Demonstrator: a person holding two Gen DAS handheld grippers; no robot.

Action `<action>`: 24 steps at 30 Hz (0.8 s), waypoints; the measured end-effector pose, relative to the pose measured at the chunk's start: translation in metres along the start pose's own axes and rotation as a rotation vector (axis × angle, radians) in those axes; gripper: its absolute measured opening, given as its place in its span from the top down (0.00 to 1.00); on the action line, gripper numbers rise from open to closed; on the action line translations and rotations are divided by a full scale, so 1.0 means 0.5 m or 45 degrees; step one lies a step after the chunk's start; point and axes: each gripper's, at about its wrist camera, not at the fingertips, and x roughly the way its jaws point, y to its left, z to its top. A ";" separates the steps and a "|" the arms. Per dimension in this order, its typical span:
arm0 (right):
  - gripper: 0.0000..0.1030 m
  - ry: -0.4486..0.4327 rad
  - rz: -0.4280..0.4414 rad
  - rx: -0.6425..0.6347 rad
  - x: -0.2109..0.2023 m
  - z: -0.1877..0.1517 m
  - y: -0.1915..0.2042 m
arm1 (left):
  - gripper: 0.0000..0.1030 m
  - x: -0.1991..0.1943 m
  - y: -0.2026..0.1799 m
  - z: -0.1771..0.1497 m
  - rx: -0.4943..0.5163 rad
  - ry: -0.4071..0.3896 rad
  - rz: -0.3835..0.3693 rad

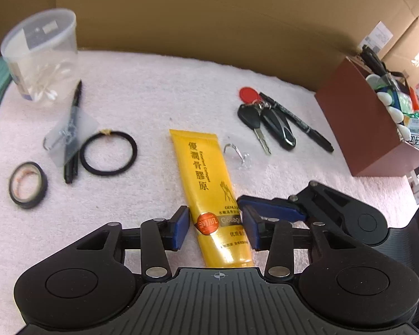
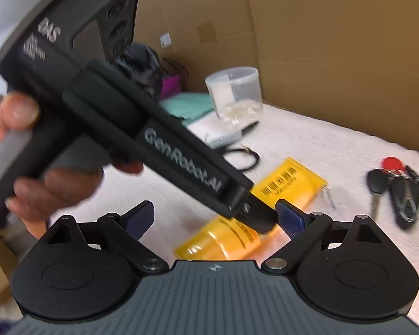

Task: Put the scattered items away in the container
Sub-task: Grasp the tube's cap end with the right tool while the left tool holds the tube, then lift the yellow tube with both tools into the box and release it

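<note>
A yellow cream tube (image 1: 206,184) lies on the pale towel (image 1: 153,92). My left gripper (image 1: 215,229) is open and straddles the tube's lower part, blue pads close on either side, with a thin gap showing beside the left pad (image 1: 181,227). My right gripper (image 2: 215,217) stands wide open just right of it, one blue finger (image 1: 271,209) near the tube's edge, nothing held. In the right wrist view the left gripper's body (image 2: 153,139), held by a hand (image 2: 56,187), crosses above the tube (image 2: 290,178). The brown box (image 1: 357,128) at far right holds several items.
Scattered on the towel: car keys with a red tag (image 1: 265,122), a black pen (image 1: 296,122), a clear hook (image 1: 237,153), a black hair tie (image 1: 109,150), a tape roll (image 1: 28,184), a marker (image 1: 72,131). A clear plastic cup (image 1: 39,55) stands at back left. Cardboard walls rise behind.
</note>
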 end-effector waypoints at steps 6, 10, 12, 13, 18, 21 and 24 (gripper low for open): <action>0.15 0.005 -0.026 0.152 -0.007 -0.011 -0.024 | 0.37 0.011 -0.029 0.001 0.046 0.021 0.027; 0.25 0.031 -0.119 0.123 0.007 -0.008 -0.011 | 0.36 0.011 -0.035 0.001 0.047 0.047 0.037; 0.36 0.038 -0.134 0.130 -0.003 -0.009 -0.013 | 0.37 0.007 -0.032 -0.005 0.027 0.052 0.011; 0.44 0.039 -0.142 0.134 -0.010 -0.010 -0.017 | 0.38 0.008 -0.034 -0.007 0.014 0.051 0.000; 0.48 0.066 -0.205 0.096 -0.041 -0.019 -0.020 | 0.41 0.010 -0.069 -0.016 0.028 0.034 -0.011; 0.49 0.068 -0.223 0.106 -0.051 -0.021 -0.028 | 0.42 0.012 -0.084 -0.018 0.008 0.027 -0.039; 0.50 0.047 -0.270 0.079 -0.064 -0.026 -0.028 | 0.42 0.007 -0.105 -0.015 0.008 0.006 -0.054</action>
